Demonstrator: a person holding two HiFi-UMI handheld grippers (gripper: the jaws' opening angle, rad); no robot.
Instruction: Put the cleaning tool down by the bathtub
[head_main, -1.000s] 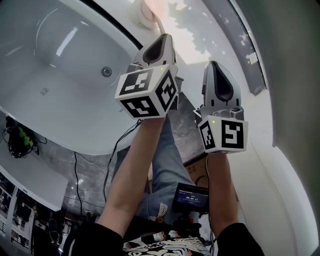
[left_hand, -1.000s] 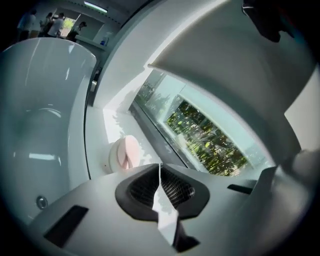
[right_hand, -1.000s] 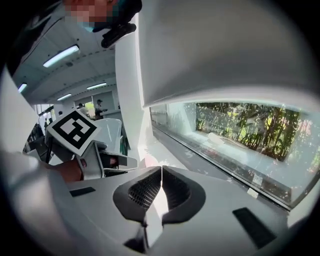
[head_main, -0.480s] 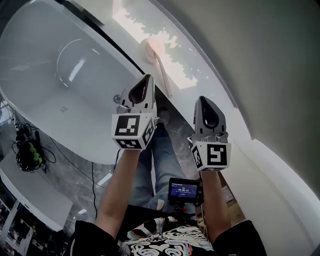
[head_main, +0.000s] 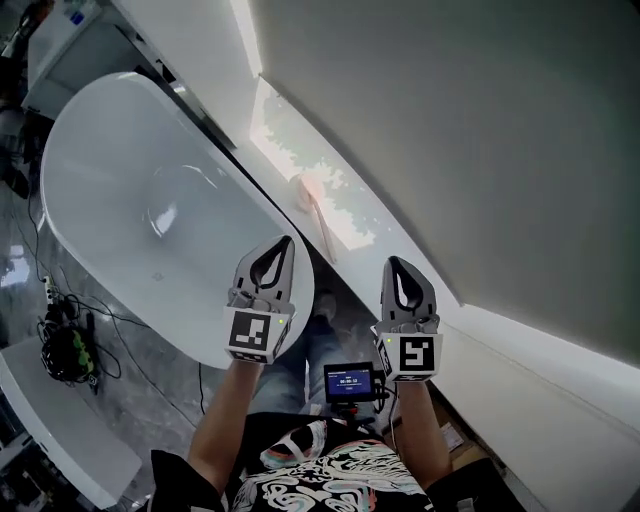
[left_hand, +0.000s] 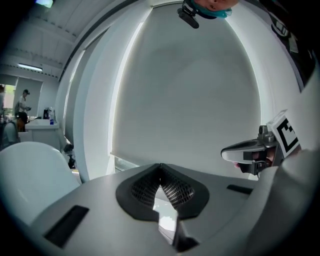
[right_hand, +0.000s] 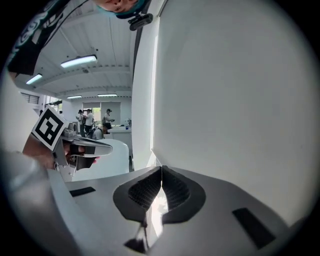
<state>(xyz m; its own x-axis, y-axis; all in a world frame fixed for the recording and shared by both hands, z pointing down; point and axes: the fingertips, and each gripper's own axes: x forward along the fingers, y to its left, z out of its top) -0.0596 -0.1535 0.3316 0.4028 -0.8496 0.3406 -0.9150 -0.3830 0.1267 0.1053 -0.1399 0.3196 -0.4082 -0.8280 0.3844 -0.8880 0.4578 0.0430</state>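
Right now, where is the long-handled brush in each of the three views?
Head view: the long-handled brush lies on the sunlit floor between bathtub and wall, upper centre.
Left gripper view: not in it.
Right gripper view: not in it.
Shared landmark: the bathtub, at left in both gripper views.

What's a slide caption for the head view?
Left gripper and right gripper empty, jaws shut; cleaning brush lies beside bathtub.

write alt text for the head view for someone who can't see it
A person holds the left gripper and right gripper side by side, fingers shut and empty. Beyond them a long-handled cleaning tool lies in sunlight between the bathtub and the wall.
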